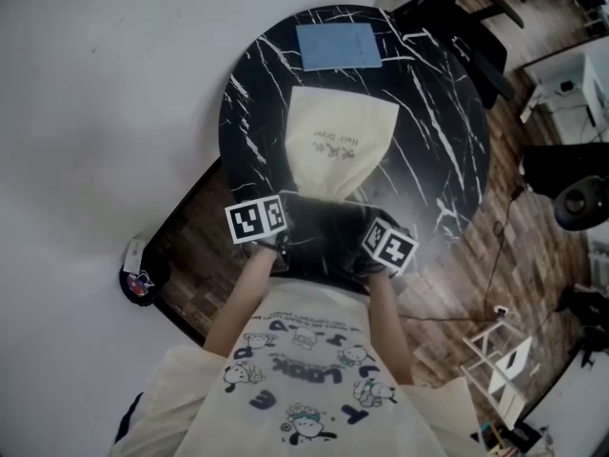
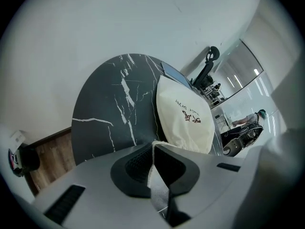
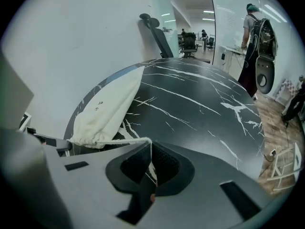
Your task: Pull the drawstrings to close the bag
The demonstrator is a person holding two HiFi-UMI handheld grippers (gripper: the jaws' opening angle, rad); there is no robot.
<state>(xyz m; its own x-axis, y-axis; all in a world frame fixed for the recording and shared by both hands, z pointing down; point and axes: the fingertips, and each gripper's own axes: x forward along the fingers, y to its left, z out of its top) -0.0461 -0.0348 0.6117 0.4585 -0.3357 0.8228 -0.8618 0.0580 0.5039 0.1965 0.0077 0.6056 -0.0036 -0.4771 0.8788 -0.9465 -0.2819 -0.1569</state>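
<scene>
A cream cloth drawstring bag with dark print lies on the round black marble table, its gathered mouth toward me. In the left gripper view the bag fills the middle right, and my left gripper is shut on a white drawstring that runs down between its jaws. In the right gripper view the bag lies at the left with its mouth puckered. A taut cord leads from it into my right gripper, which is shut on it. Both grippers sit close together at the bag's mouth.
A blue flat sheet lies at the table's far side. A black office chair stands behind the table, and a black speaker is on the wooden floor at the right. A person with a backpack stands farther off.
</scene>
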